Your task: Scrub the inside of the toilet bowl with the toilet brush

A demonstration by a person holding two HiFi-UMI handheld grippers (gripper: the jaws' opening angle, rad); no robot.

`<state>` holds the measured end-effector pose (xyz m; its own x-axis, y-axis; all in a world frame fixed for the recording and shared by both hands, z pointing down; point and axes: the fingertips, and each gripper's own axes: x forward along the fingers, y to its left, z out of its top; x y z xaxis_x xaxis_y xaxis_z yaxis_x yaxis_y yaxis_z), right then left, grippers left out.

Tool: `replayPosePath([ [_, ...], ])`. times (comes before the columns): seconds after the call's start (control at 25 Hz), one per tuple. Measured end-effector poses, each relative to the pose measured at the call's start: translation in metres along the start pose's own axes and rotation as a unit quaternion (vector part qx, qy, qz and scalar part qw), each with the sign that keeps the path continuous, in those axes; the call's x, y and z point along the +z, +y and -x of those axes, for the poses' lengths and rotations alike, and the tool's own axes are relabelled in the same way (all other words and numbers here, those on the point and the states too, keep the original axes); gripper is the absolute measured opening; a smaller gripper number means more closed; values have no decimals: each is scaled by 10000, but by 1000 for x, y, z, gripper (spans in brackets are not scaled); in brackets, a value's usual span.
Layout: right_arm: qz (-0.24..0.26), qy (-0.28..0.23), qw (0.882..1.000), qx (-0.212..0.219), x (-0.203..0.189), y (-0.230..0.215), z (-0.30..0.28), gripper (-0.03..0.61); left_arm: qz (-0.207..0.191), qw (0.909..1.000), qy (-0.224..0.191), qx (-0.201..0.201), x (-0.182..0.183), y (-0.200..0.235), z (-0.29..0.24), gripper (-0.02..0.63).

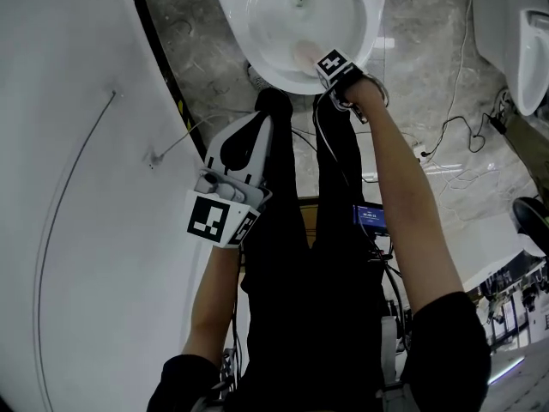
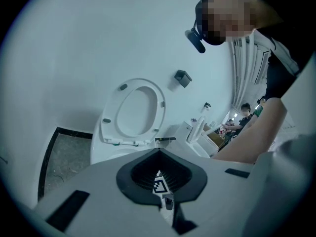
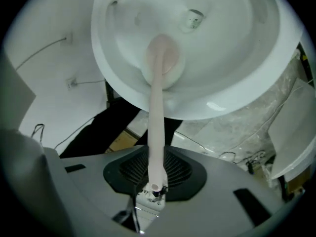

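- Scrubbing is under way as I judge it: my right claw (image 3: pixel 155 176) is clamped on the butt end of the brush (image 3: pixel 156 107), the pale handle running straight out between the two pads.
- Its head (image 3: pixel 162 58) sits down inside the bowl (image 3: pixel 237 58), against the near wall below the rim and short of the drain hole.
- From the head view the same claw (image 1: pixel 322 61) hangs just over the bowl's front edge (image 1: pixel 257 50), with the pinkish head (image 1: pixel 304 52) showing inside.
- My left claw (image 1: pixel 271 103) is drawn back by my leg, well apart from the bowl, its jaws brought together on nothing; its own view (image 2: pixel 159 154) looks across at the raised seat (image 2: pixel 111 115).
- Handling, as a guess: the brush looks light, a slim smooth plastic rod, stiff enough to push but likely to bow a little under hard pressure.
- A smooth round handle may twist or slide in the pads once wet, so a firm squeeze matters.
- Holding at the very end gives reach but little leverage; a grip slightly further down would steady the head, and the bristles should give softly against the porcelain.
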<state>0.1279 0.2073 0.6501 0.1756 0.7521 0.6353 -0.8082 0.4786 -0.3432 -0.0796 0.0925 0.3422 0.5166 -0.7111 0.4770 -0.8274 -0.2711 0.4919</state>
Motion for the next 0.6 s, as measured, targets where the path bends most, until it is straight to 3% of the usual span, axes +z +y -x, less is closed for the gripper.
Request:
replayPosePath([
  [0.12,-122,-680,9930,963,25,33,-11,103,-62,10000,-17,47,3,-3,3,9],
  [0.28,-574,-1584,9636,2076,43,61,2,103,-114,9999,28,62,2,-6,5,9],
  [0.6,-667,-2288,9230,3020,20,55,45,101,-148,9999,-58,-52,24,-27,-3,9],
])
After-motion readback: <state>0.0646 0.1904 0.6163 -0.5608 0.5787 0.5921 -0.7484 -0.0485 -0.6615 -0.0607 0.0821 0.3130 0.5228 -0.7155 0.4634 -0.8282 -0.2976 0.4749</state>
